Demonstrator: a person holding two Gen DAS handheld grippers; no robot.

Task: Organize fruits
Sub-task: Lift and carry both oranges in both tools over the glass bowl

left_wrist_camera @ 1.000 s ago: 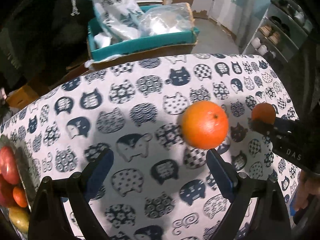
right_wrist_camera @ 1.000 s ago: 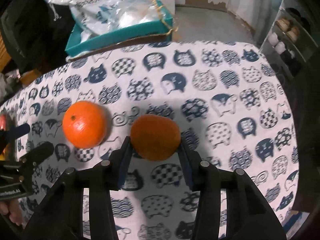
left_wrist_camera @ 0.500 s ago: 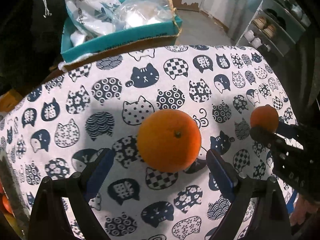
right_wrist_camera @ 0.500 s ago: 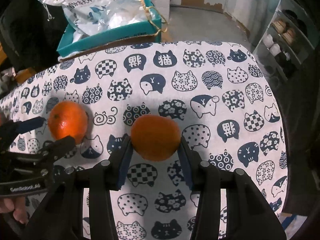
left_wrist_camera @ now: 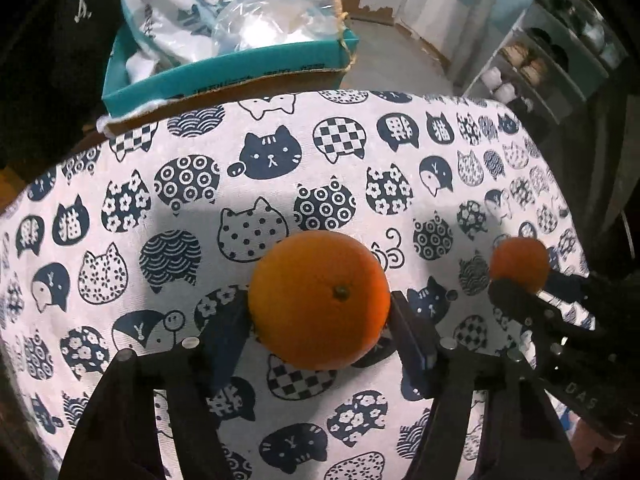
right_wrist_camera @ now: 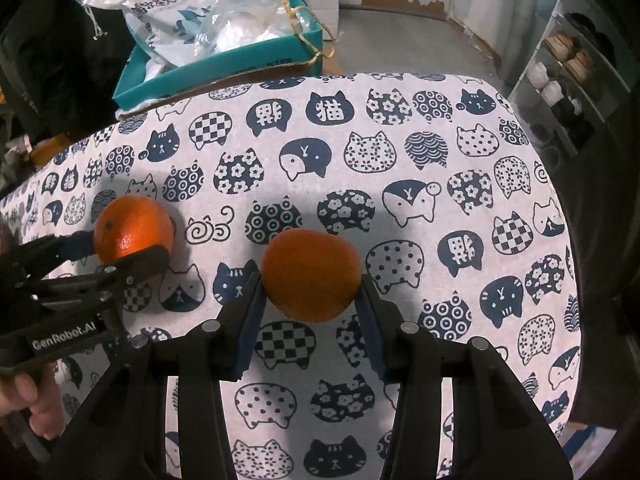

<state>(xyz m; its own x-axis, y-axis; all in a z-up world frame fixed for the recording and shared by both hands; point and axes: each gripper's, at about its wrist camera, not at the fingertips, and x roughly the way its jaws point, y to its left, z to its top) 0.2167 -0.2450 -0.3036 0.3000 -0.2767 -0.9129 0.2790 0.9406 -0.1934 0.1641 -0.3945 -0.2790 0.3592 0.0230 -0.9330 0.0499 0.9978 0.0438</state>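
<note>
Left gripper (left_wrist_camera: 320, 320) clamped on the large orange (left_wrist_camera: 319, 300): both pads press its flanks, fruit centred between the fingers, stem dimple facing the camera. Right gripper (right_wrist_camera: 311, 296) clenched on the smaller orange (right_wrist_camera: 311, 274) in the same way. Both fruits sit over the middle of the cat-print tablecloth (right_wrist_camera: 400, 152), side by side, apart. Teal box (left_wrist_camera: 224, 68) with plastic bags (left_wrist_camera: 276, 24) lies beyond the far edge.
</note>
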